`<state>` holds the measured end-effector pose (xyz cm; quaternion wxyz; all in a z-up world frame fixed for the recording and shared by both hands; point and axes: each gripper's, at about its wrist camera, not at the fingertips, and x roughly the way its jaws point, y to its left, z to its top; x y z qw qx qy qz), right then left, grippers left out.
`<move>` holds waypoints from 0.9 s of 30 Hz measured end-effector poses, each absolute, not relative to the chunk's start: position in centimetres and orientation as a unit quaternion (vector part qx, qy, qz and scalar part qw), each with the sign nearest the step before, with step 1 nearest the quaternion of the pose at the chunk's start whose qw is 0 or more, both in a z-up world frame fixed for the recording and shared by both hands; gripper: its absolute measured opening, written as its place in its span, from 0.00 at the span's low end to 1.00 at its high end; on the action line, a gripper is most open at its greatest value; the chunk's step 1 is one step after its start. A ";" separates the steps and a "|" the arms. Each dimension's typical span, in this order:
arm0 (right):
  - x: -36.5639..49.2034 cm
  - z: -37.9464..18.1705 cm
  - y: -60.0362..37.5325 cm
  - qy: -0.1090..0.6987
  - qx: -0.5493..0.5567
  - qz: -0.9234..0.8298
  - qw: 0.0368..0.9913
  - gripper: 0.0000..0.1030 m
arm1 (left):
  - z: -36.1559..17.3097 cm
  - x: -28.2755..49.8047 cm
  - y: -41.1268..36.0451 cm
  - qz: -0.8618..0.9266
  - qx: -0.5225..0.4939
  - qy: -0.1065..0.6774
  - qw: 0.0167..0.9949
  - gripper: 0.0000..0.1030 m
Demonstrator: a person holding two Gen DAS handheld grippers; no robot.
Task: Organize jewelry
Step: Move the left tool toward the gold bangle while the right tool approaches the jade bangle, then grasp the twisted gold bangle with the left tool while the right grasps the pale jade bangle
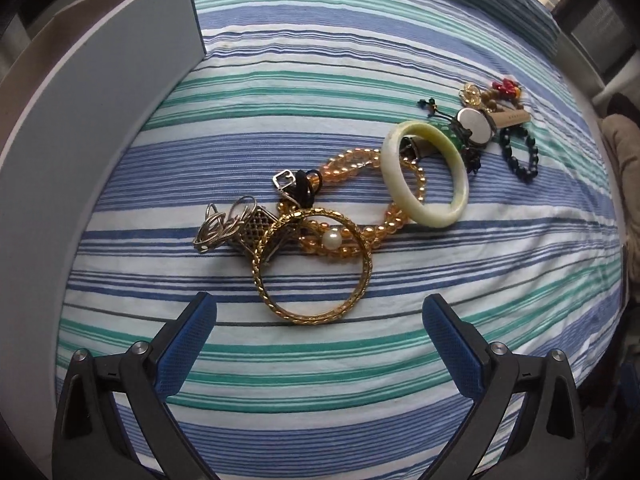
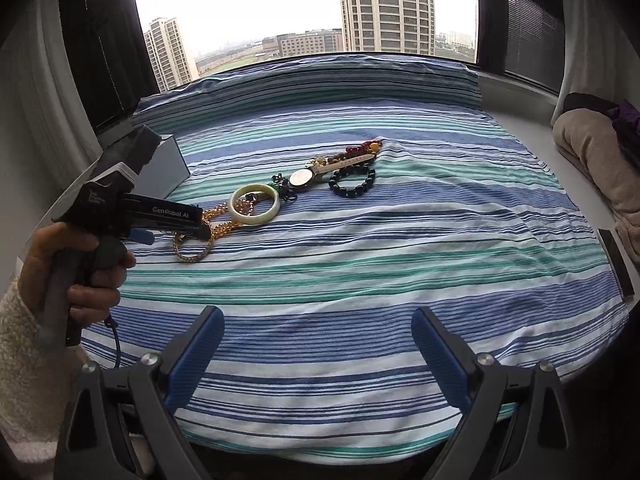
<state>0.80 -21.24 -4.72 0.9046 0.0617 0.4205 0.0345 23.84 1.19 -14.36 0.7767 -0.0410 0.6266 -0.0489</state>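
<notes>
While my left gripper (image 1: 320, 316) hangs low over the bed (image 1: 400, 380) with its jaws spread wide and nothing between them, the gold bangle (image 1: 316, 264) lies flat on the striped sheet just ahead of my blue pads (image 1: 188, 348). Its far rim overlaps a strand of amber beads (image 1: 360, 204), and a single pearl (image 1: 332, 239) shows inside the ring. To the left of the bangle sits a tangle of silver wire pieces (image 1: 224, 228) against a small lattice-patterned piece; behind them lie a black hair tie (image 1: 306, 186) and a little silver buckle. The amber strand runs on to the right under a pale green jade bangle (image 1: 424, 172), which lies tilted across it. Beyond that are a round watch (image 1: 474, 126) on a tan strap, a dark bead bracelet (image 1: 520, 152), and some red and brown beads at the far end of the row. A grey box (image 1: 100, 100) stands open at my left, well apart from the gold bangle.

My right gripper (image 2: 318, 328) is held back near the bed's near edge, its jaws also released and empty, far from the jewelry. From there I see my left hand (image 2: 76, 264) clasping the other tool's handle, the jade bangle (image 2: 255, 204) past its nose, and a window (image 2: 300, 8) with tall buildings behind the bed.
</notes>
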 end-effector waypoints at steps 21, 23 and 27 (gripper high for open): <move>29.5 -16.7 -11.9 0.693 0.078 0.119 0.707 0.96 | -16.5 24.9 0.3 -0.011 -0.019 0.634 0.773 0.99; 29.6 -16.7 -11.1 0.695 0.052 0.112 0.708 0.96 | -16.8 24.9 0.2 -0.009 -0.020 0.634 0.773 0.94; 29.3 -16.8 -10.2 0.696 0.022 0.100 0.711 0.87 | -16.9 24.6 0.2 -0.007 -0.010 0.631 0.776 0.66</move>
